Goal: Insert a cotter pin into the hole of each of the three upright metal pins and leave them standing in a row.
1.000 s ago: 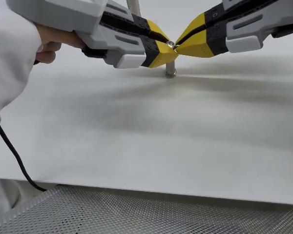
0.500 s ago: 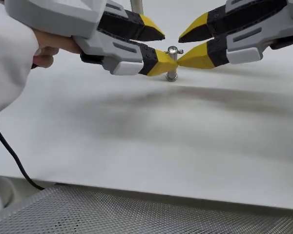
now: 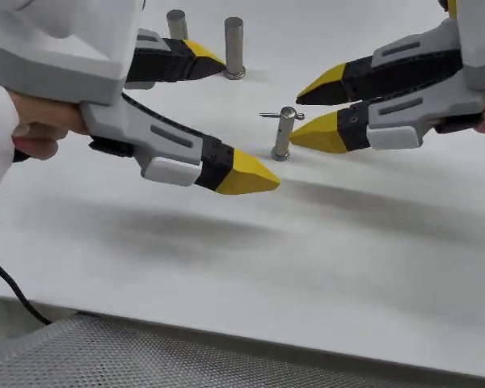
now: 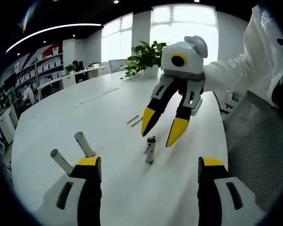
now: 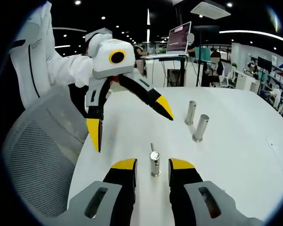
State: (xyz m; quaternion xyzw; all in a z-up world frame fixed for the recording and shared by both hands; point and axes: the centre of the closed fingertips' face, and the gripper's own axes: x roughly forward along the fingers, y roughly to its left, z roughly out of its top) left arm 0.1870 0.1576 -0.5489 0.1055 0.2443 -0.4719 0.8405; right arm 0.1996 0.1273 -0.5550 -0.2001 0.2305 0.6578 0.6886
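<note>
The front pin stands upright on the white table, with the cotter pin passing crosswise through the hole near its top: the thin end sticks out on one side and the looped end on the other. In the head view the right gripper comes in from the right with its jaws parted and nothing between them. The upper tip is above the cotter pin's loop and the lower tip is just beside the pin's shaft; whether it touches cannot be told. In the right gripper view the same gripper has a yellow tip on either side of the front pin, with a gap on both sides. The cotter pin shows there as a thin line above the pin's head. The left gripper, held in the left hand, is spread wide and holds nothing. Its lower tip hangs above the table near the front pin and its upper tip points toward the middle pin. The back pin stands just behind that one; both are upright, close together, and well apart from the front pin. In the left gripper view the left gripper frames the front pin, with the right gripper opposite it. Two thin metal rods lie flat on the table farther off. A mesh chair shows at the table's near edge.
</note>
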